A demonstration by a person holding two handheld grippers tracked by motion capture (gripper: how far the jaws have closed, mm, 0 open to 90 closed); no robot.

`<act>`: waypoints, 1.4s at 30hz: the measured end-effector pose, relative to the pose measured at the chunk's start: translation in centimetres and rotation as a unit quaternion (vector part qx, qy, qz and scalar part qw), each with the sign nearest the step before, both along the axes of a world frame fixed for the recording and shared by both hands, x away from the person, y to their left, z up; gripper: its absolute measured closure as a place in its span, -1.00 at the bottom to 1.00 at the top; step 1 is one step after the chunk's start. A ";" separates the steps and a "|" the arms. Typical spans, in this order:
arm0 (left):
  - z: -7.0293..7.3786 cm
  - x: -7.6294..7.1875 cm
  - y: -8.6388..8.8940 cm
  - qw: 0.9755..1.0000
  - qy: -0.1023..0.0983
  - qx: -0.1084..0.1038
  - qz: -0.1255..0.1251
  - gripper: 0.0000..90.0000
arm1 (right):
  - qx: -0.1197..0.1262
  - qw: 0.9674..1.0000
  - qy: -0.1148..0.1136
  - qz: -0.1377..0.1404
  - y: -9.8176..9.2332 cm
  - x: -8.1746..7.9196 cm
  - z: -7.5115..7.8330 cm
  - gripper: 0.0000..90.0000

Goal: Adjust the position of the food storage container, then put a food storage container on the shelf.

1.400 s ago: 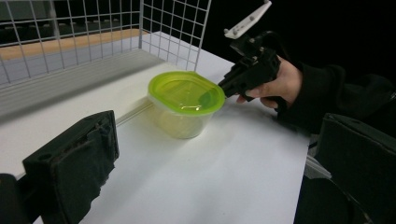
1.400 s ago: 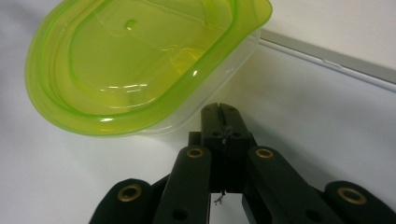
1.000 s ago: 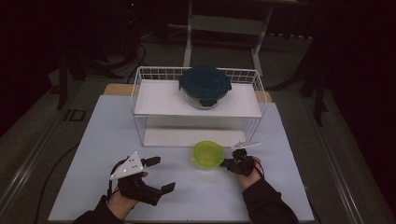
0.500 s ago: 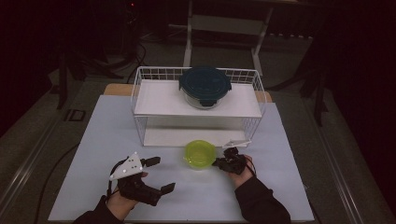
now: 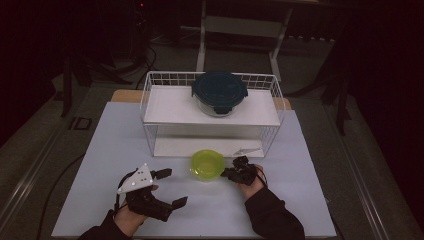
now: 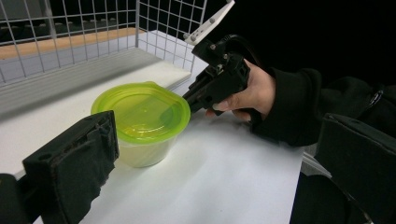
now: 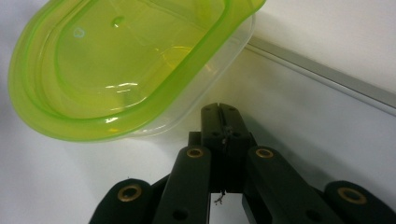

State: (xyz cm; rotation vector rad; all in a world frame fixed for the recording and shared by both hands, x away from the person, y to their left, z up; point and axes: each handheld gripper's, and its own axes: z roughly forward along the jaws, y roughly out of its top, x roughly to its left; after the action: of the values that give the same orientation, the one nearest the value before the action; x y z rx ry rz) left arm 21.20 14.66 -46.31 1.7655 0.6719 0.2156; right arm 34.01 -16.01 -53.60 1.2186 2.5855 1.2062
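Small tub [image 5: 207, 164] with lime-green lid

It is stood upright and lidded, clear-walled, at six o'clock from the wire rack [image 5: 212, 114], on the white mat [image 5: 110, 150].

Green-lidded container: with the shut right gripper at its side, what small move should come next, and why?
Probably nudge the container a little further toward the left gripper. The right gripper is shut, its tip against the tub just under the lid rim, so it can only push; the left jaws stand open beside it, apart from the container.

Lime-green tub [image 5: 207, 163] — black claws, seemingly dark-teal lid [image 5: 219, 88]
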 end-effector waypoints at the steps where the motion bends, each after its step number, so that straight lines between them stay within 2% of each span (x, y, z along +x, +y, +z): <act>1: 0.0 0.0 0.0 1.000 -0.001 0.000 0.000 -1.00 | 0.000 1.000 0.001 0.001 0.0 0.0 0.0 1.00; 6: 0.0 0.0 0.1 1.000 -0.002 0.001 0.001 -1.00 | -0.002 1.000 -0.001 -0.002 -0.1 -0.1 0.1 0.98; 15: 0.1 0.1 0.1 1.000 -0.003 0.001 0.003 -1.00 | -0.013 1.000 -0.020 -0.017 -2.8 -0.8 1.6 0.77; 18: 0.1 0.0 0.0 1.000 -0.008 0.012 0.006 -1.00 | -0.020 0.999 -0.027 -0.015 -3.8 -1.3 2.3 0.63; 21: 0.2 0.0 -0.1 1.000 -0.014 0.015 0.007 -1.00 | -0.010 0.999 -0.031 -0.013 -4.7 -2.0 3.2 0.46; 23: 0.3 0.1 -0.2 1.000 -0.018 0.017 0.009 -1.00 | -0.007 0.999 -0.041 -0.014 -5.1 -2.5 3.8 0.45; 25: 0.4 0.3 -0.2 1.000 -0.016 0.011 0.015 -1.00 | -0.001 0.999 -0.044 -0.010 -5.2 -3.0 4.4 0.28; 27: 0.5 0.6 0.0 1.000 -0.014 0.003 0.021 -1.00 | 0.012 0.999 -0.036 -0.012 -5.4 -3.3 4.9 0.10; 33: 0.7 1.9 0.6 0.999 0.018 -0.004 0.049 -1.00 | 0.036 0.999 -0.028 -0.024 -5.5 -3.3 6.0 -0.05; 36: 0.7 2.9 0.7 0.998 0.035 -0.016 0.053 -1.00 | 0.049 0.998 -0.016 -0.030 -5.4 -2.9 6.5 -0.09; 40: 0.8 4.1 0.6 0.997 0.050 -0.019 0.058 -1.00 | 0.068 0.997 0.003 -0.036 -5.3 -2.0 6.9 -0.11; 42: 0.8 4.9 0.6 0.996 0.064 -0.025 0.059 -1.00 | 0.073 0.996 0.011 -0.040 -5.3 -1.6 7.0 -0.11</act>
State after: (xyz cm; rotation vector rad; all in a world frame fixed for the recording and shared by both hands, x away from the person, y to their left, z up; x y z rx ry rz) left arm 26.05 15.24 -45.49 1.7037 0.8675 0.1651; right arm 32.45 -21.28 -46.60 1.3541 2.4756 1.3957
